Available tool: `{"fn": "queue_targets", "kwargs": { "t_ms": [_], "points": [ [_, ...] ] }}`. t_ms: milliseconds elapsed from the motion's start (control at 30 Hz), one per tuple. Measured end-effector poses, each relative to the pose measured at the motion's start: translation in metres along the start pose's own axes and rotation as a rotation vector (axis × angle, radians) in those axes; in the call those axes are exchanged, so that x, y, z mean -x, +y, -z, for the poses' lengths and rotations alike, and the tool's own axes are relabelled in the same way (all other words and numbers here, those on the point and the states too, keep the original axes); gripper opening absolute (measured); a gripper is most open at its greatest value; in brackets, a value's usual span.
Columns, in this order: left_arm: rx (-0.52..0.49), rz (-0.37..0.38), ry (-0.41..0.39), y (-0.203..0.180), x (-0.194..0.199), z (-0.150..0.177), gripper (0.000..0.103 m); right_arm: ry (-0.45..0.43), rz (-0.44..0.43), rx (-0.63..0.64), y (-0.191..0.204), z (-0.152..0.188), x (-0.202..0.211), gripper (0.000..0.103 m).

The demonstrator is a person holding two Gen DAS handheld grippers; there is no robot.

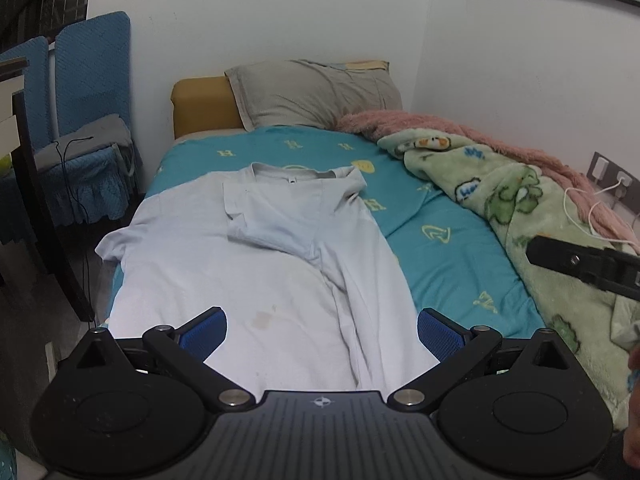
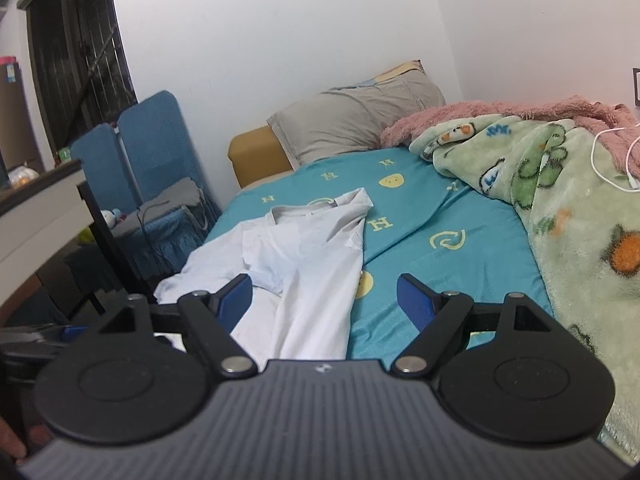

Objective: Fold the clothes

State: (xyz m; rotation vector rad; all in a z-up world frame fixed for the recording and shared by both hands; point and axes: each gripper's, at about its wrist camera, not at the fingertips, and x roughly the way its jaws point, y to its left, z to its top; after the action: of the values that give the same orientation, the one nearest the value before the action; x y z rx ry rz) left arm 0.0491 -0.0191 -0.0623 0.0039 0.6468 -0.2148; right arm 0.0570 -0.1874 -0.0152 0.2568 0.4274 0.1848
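Note:
A pale blue-white t-shirt (image 1: 248, 264) lies spread on the teal bed sheet (image 1: 452, 248), collar toward the pillow, with its right sleeve folded in across the chest. My left gripper (image 1: 322, 332) is open and empty, hovering over the shirt's lower hem. The shirt also shows in the right wrist view (image 2: 304, 264). My right gripper (image 2: 324, 300) is open and empty, held above the shirt's right edge and the sheet (image 2: 440, 280). Part of the right gripper (image 1: 580, 266) shows at the right edge of the left wrist view.
A grey pillow (image 1: 312, 94) lies at the head of the bed. A green cartoon blanket (image 1: 532, 216) and pink fleece (image 1: 460, 128) are bunched along the right, with a white cable (image 1: 580, 208). Blue chairs (image 1: 84, 120) and a dark table (image 2: 44, 200) stand left.

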Motion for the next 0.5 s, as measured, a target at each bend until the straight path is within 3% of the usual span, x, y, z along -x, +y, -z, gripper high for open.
{"fn": "queue_targets", "kwargs": {
  "t_ms": [367, 500],
  "points": [
    [-0.017, -0.018, -0.015, 0.011, 0.015, 0.000, 0.103, 0.032, 0.039, 0.048, 0.007, 0.007, -0.010, 0.081],
    [0.017, -0.048, -0.025, 0.029, 0.022, -0.003, 0.103, 0.099, 0.002, 0.090, 0.015, 0.000, -0.028, 0.080]
  ]
}}
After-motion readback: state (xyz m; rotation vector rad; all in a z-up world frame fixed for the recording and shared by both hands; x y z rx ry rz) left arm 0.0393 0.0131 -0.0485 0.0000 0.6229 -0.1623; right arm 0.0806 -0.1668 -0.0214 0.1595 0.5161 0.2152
